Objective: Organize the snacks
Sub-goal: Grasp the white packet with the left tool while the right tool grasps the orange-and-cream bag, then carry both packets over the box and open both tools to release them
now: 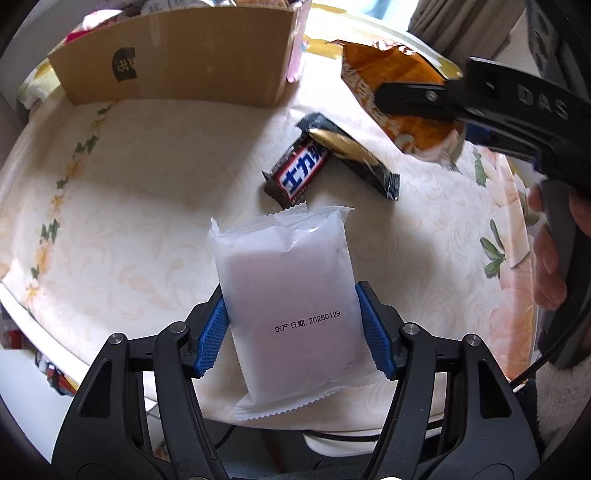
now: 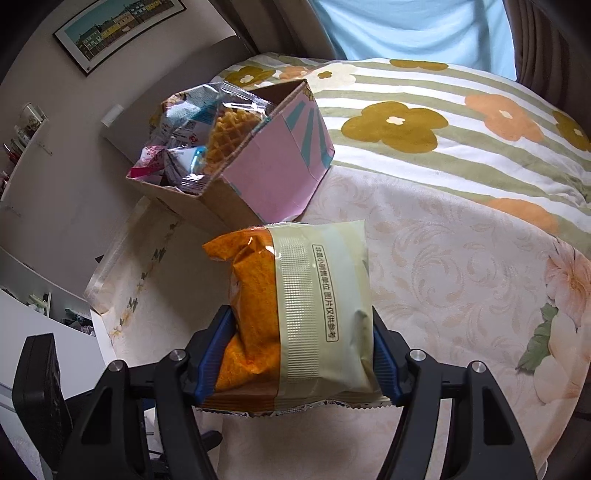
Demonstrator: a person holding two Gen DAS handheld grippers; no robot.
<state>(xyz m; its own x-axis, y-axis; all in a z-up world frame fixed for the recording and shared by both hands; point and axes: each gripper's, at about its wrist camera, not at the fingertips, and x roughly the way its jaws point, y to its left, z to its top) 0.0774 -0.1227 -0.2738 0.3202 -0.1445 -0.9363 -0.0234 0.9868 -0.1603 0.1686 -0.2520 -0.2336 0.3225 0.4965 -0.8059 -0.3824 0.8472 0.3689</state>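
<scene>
My left gripper [image 1: 295, 328] is shut on a white snack packet [image 1: 291, 295] with a printed date, held above the table's near edge. My right gripper [image 2: 299, 354] is shut on an orange and cream snack bag [image 2: 295, 310]; the left wrist view shows that orange bag [image 1: 399, 99] lifted at the upper right in the black right gripper [image 1: 417, 98]. A Snickers bar [image 1: 299, 173] and a black and gold bar [image 1: 354, 155] lie on the cloth beyond the white packet. The cardboard box [image 1: 177, 59] stands at the far side; the same box [image 2: 273, 162], pink-sided, holds several snack packs.
A cream floral tablecloth [image 1: 129, 192] covers the round table [image 2: 461, 295]. A flower-patterned blanket [image 2: 424, 122] lies behind the box. A person's hand [image 1: 550, 258] grips the right tool's handle. A framed picture [image 2: 118, 29] hangs on the wall at upper left.
</scene>
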